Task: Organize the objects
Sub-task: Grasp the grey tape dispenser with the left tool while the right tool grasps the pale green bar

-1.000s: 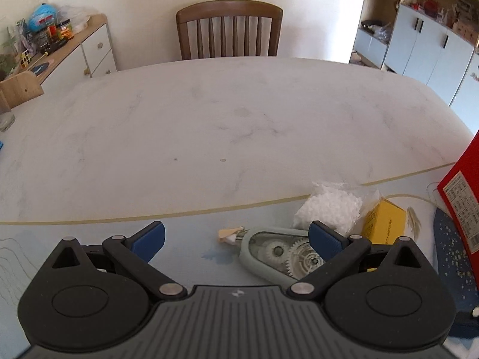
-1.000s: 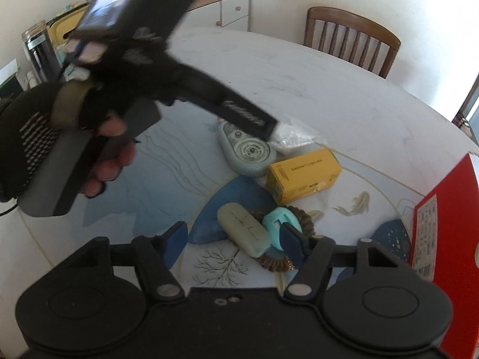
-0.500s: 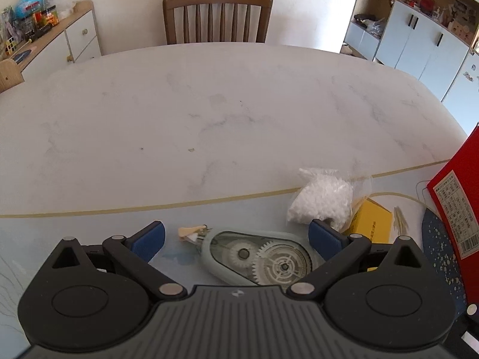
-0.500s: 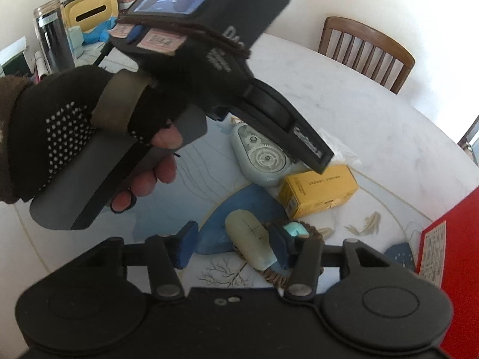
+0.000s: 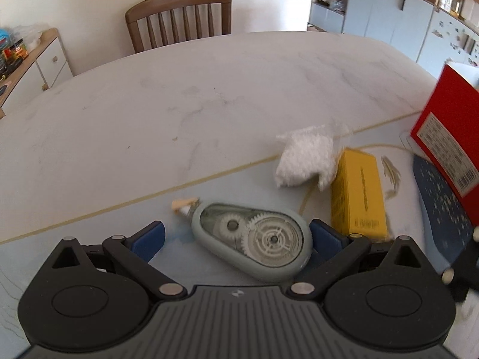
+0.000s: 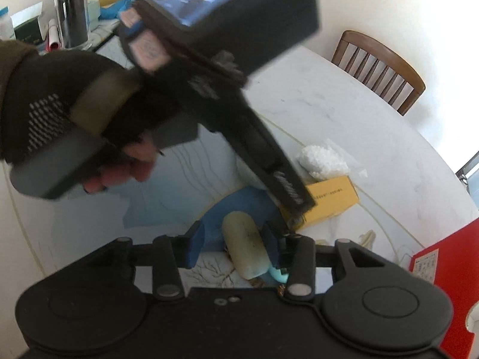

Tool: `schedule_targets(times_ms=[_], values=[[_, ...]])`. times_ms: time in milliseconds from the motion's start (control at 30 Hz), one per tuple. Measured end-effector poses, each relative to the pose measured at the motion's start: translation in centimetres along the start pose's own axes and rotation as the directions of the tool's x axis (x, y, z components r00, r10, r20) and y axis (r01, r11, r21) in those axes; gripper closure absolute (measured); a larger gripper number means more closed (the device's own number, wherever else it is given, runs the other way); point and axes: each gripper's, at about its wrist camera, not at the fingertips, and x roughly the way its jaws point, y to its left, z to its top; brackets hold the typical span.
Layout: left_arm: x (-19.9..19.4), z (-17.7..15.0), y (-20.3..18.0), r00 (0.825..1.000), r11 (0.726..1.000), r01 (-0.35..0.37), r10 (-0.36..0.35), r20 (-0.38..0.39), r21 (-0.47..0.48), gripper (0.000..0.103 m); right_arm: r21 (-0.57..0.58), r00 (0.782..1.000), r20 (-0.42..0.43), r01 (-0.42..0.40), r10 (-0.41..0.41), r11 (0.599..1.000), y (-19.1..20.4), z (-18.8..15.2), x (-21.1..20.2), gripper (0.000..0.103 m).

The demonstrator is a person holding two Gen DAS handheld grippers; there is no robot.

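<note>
Left gripper [image 5: 236, 236] wide open, tape dispenser [image 5: 254, 243] between fingers, ungripped. Yellow box [image 5: 356, 193] at 2 o'clock, white bag [image 5: 305, 158] at 1. Right gripper [image 6: 232, 243] open around pale soap [image 6: 245, 248], gaps both sides.

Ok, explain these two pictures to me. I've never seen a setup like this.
A person holds a two-finger gripper in each hand; each carries a camera looking along its fingers. In the left one's view, the left gripper is open around a grey correction-tape dispenser on the table, with a yellow box, a white bag and a red box nearby. In the right one's view, the right gripper, also open, straddles a pale oblong case. The gloved hand there holds the other gripper. Nothing is gripped.
</note>
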Motion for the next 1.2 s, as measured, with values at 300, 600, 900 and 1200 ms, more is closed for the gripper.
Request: schedule_targets(times_ms=[300,600,900,1200], values=[[-1.7,-2.6,1.0,1.0,1.0,0.016,-0.016,0.007,0.01,0.001,0.016,1.0,0.005,0.004,-0.004,1.0,-0.5,-0.3,-0.5,0.08],[-1.3,-1.3,0.6,1.0,0.994,-0.013,0.015,0.017,-0.106,0.002,-0.006,1.0,-0.021,-0.001,0.001,1.0,-0.9,0.7,1.1,0.08],[-1.9,-1.0,0.3,0.998,0.991,-0.035,0.041,0.043,-0.129,0.03,0.037,1.0,0.004,0.012,-0.012,0.999,-0.6,-1.0,-0.4,0.081],[-2.1,-1.1,-0.1,0.997,0.991,-0.053,0.059,0.047,-0.122,0.036,0.167,0.999,0.045,-0.005,-0.002,0.986,-2.2,-1.4,-3.2,0.087]])
